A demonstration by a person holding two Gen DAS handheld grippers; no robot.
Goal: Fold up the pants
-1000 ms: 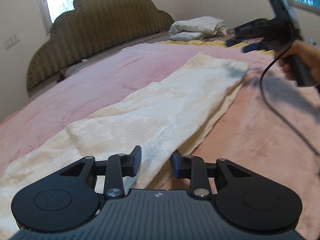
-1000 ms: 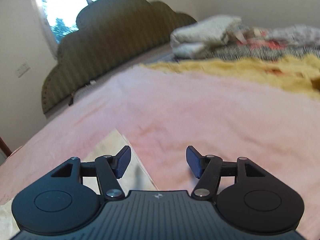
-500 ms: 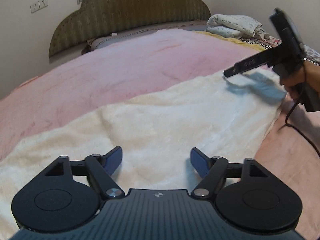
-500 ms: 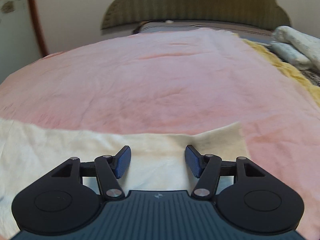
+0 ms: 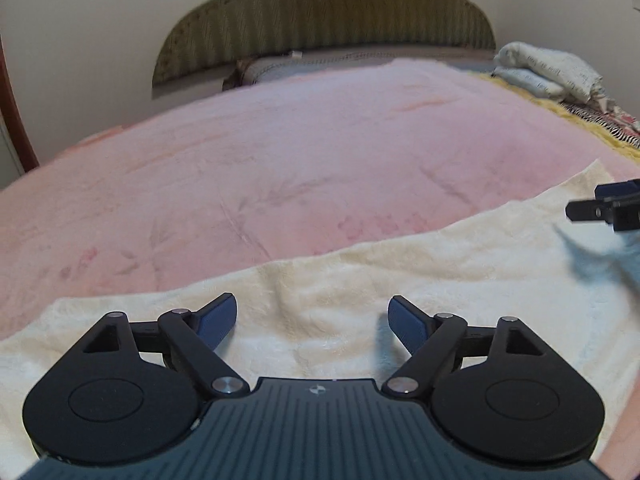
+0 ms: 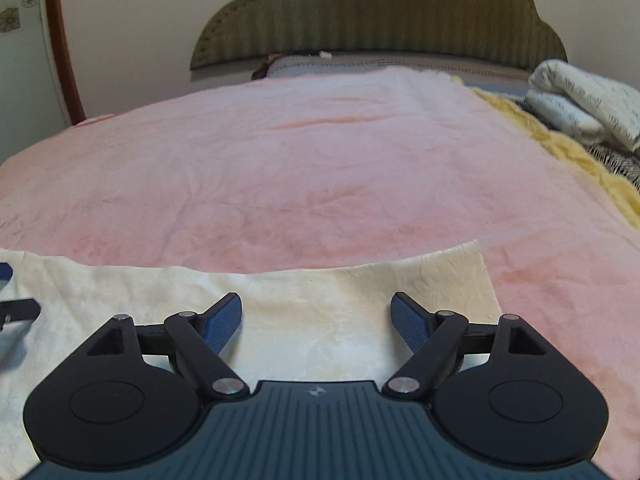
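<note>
Left hand-held gripper (image 5: 312,322), seen from its own wrist camera: the two blue-padded fingers (image 5: 218,320) are spread wide and grip nothing. Directly beneath and ahead of them lie the cream pants (image 5: 400,280), a long strip of textured fabric laid flat across the pink blanket (image 5: 300,152) of the bed, running from the gripper's left to its far right. A soft wrinkle rises in the cloth just ahead of the gap between the fingers. At the far right of this view the tip of the right hand-held gripper (image 5: 604,208) hangs over the same strip and casts a shadow on it.

Right hand-held gripper (image 6: 316,322), own wrist camera: fingers likewise spread wide, empty, poised over the pants (image 6: 320,320). The strip ends in a squared corner ahead and to the right of the right finger; beyond that only blanket (image 6: 320,168) shows. Part of the left hand-held gripper (image 6: 16,308) enters at the left margin.

Whether either gripper touches the fabric cannot be told.

Background, ahead of both grippers: an olive scalloped headboard (image 5: 328,8); to the right, a yellow cover (image 6: 568,152) and folded pale bedding (image 6: 588,100).
</note>
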